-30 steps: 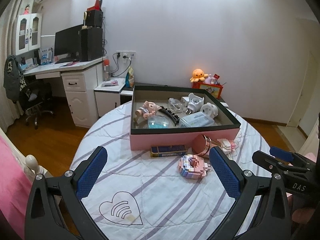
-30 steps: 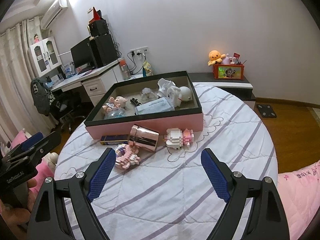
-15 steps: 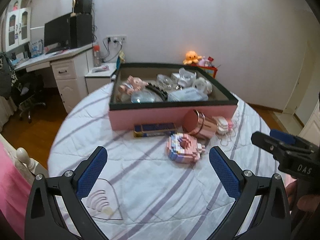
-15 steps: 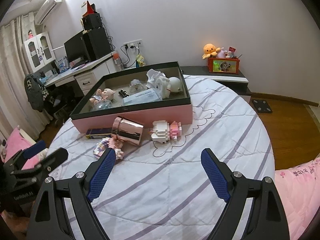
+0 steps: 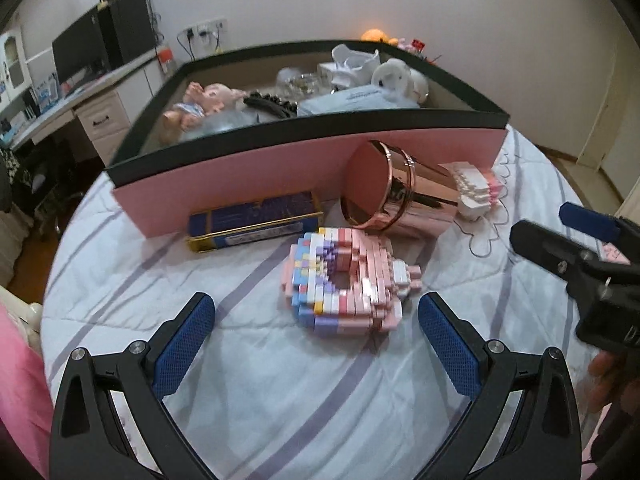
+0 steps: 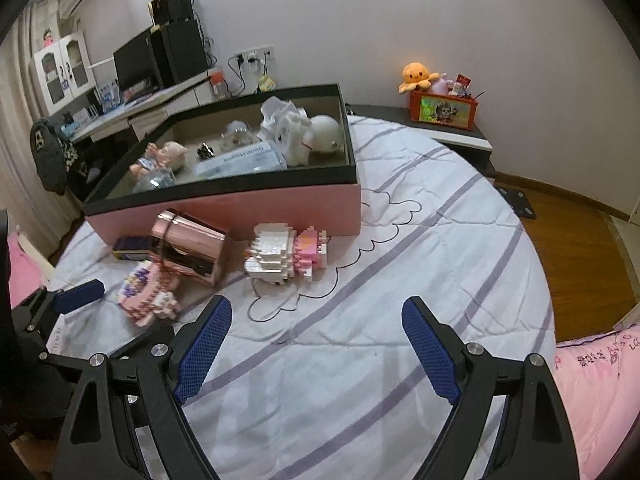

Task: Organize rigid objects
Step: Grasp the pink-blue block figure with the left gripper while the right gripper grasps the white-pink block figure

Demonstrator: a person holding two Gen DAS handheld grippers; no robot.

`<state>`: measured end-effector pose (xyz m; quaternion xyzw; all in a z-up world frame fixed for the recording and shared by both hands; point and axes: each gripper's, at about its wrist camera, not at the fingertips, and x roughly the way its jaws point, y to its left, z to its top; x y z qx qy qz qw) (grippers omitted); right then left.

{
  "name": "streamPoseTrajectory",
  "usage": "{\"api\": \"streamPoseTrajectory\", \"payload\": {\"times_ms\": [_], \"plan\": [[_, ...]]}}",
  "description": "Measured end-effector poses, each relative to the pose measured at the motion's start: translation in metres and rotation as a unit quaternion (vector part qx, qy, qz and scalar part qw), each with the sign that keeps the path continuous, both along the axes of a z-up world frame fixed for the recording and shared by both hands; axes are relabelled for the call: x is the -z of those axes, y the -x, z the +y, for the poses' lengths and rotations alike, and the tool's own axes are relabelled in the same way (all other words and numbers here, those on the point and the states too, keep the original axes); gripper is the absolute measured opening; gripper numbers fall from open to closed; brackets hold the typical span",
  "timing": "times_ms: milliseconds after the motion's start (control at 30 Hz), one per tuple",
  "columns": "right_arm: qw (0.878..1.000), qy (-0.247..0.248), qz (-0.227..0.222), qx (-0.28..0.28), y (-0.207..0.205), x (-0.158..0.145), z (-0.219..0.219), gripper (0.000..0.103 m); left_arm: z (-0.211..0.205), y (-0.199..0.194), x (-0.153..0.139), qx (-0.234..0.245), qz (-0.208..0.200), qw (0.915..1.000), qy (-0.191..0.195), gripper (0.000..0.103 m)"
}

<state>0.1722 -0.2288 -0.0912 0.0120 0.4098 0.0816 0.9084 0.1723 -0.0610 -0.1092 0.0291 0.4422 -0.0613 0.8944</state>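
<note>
Both grippers had dropped and closed in on the striped round table since the earlier frames; the pink open-topped box with a black rim loomed larger; against its front wall lay a shiny rose-gold metal cup on its side, likely slick and prone to roll; nearest sat the pastel pink-and-purple brick-built ring model, probably light but brittle, best pinched across its flat sides; the left gripper stood apart and empty just before it; the right gripper likewise gaped empty.
</note>
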Motion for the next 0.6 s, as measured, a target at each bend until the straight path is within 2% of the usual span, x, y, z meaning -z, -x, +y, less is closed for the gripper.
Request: {"api": "streamPoseTrajectory", "payload": {"times_ms": [100, 267, 333, 467, 600], "plan": [[1.0, -0.001, 0.008, -0.005, -0.008, 0.005, 0.003, 0.089, 0.002, -0.009, 0.003, -0.005, 0.015, 0.9997, 0.019, 0.103], [1.0, 0.0, 0.012, -0.005, -0.019, 0.009, 0.009, 0.089, 0.004, -0.01, 0.002, -0.003, 0.013, 0.9993, 0.036, 0.102], [1.0, 0.003, 0.016, -0.005, -0.025, 0.01, 0.011, 0.089, 0.006, -0.01, 0.001, -0.001, 0.009, 0.9989, 0.045, 0.097], [1.0, 0.003, 0.023, -0.008, -0.037, 0.013, 0.013, 0.089, 0.009, -0.008, -0.001, 0.001, -0.006, 0.9994, 0.035, 0.067], [0.999, 0.011, 0.03, -0.017, -0.048, 0.018, 0.018, 0.088, 0.022, -0.005, -0.002, 0.004, -0.007, 0.9979, 0.065, 0.067]]}}
